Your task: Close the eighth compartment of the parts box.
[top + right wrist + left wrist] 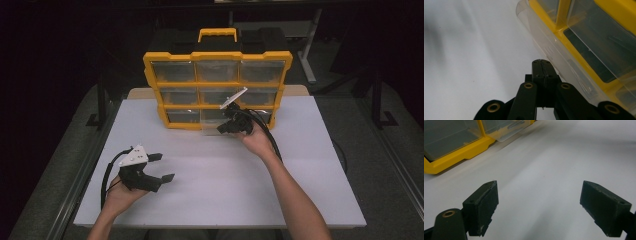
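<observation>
A yellow organizer (217,56) with several clear drawers stands upright at the back of the white table (200,195). Its bottom middle clear drawer (210,122) is pulled partway out toward me. My right gripper (226,128) sits just right of that drawer's front, with its jaws pressed together and nothing between them. The right gripper view has the shut gripper (541,61) beside the clear drawer (541,32) and the yellow frame (562,12). My left gripper (162,167) rests open at the front left, far from the organizer. Bare table lies between its jaws (539,192).
The organizer's yellow carry handle (217,34) sticks up at the back. In the left gripper view the organizer's lower edge (454,160) and the pulled drawer (506,131) lie ahead. Dark floor and table legs surround the table. Black cables trail from both grippers.
</observation>
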